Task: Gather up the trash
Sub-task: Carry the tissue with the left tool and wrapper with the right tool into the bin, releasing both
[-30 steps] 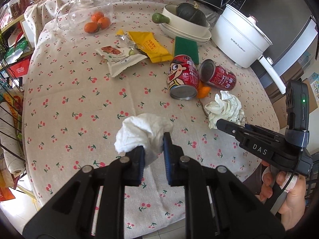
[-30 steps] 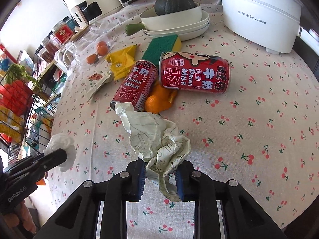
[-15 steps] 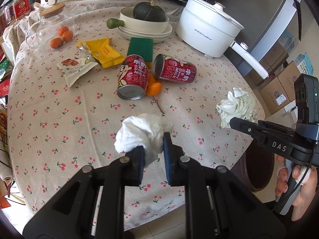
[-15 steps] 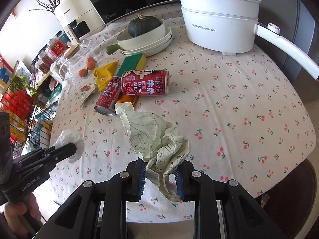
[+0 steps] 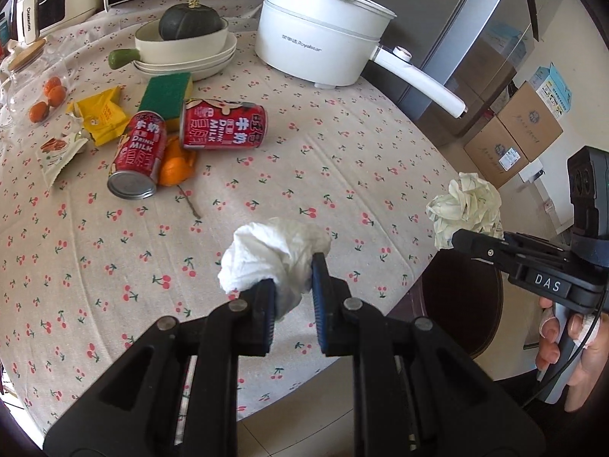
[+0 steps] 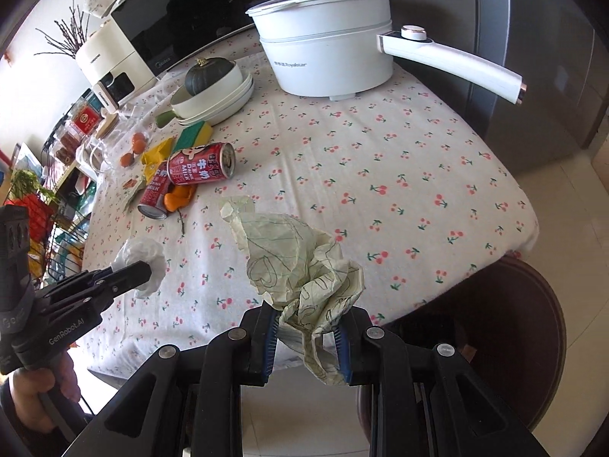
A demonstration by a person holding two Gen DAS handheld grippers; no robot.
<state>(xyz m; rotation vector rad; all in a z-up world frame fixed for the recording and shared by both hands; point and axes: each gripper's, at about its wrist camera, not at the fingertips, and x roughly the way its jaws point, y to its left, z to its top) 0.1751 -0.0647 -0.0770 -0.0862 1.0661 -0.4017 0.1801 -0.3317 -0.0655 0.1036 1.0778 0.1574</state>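
1. The tabletop (image 5: 342, 175) carries two red cans (image 5: 222, 123) waiting by the white pot (image 5: 319, 43).
2. Right tongs (image 6: 306, 337) squeeze crumpled paper (image 6: 300, 262) past its edge, near a dark bin (image 6: 506, 327), likely for dropping.
3. Left tongs (image 5: 292, 289) pinch a white tissue (image 5: 272, 253) nearby.

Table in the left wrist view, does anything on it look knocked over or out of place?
Yes. Two red milk cans lie on their sides on the cherry-print tablecloth, with orange peel wedged between them. Beside them lie a yellow wrapper and a torn white wrapper. A green sponge sits behind the cans.
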